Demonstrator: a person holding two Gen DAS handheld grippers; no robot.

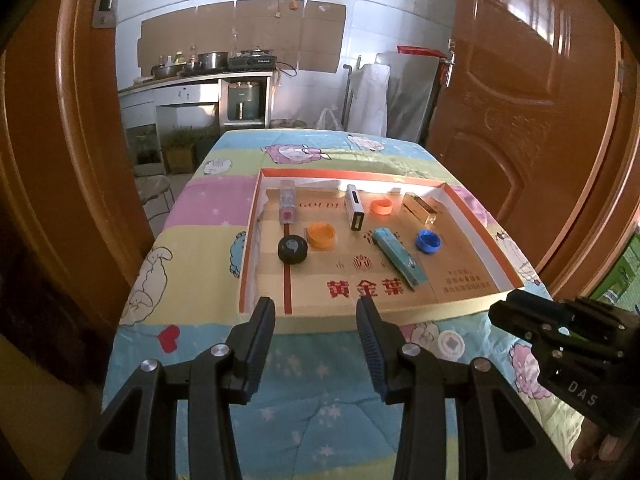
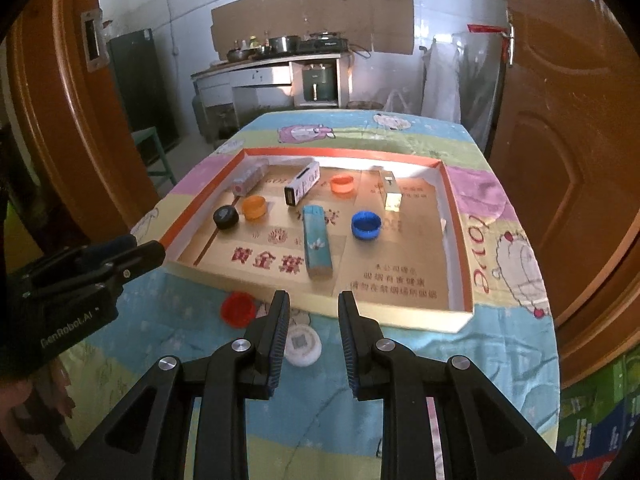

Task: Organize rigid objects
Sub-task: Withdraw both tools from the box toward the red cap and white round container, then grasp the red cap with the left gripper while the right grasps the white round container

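Note:
A shallow cardboard box lid (image 1: 400,320) (image 2: 452,196) lies on the table. Inside lie a black round disc (image 1: 293,249) (image 2: 225,217), two orange caps (image 1: 321,235) (image 2: 342,184), a blue cap (image 1: 428,241) (image 2: 365,225), a teal box (image 1: 400,258) (image 2: 317,247), a white-black box (image 1: 354,212) (image 2: 302,182), a gold box (image 1: 419,208) (image 2: 391,192) and a pink tube (image 1: 287,201) (image 2: 250,178). Outside, a red cap (image 2: 238,309) and a white round disc (image 2: 303,347) lie before the lid. My left gripper (image 1: 316,305) is open and empty at the lid's near edge. My right gripper (image 2: 314,298) is open, empty, above the white disc.
The table has a cartoon-print cloth (image 1: 208,216) (image 2: 516,264). Brown doors (image 1: 532,100) (image 2: 568,128) flank it on both sides. A kitchen counter with pots (image 1: 200,68) stands at the back. A green chair (image 2: 154,148) stands at the far left.

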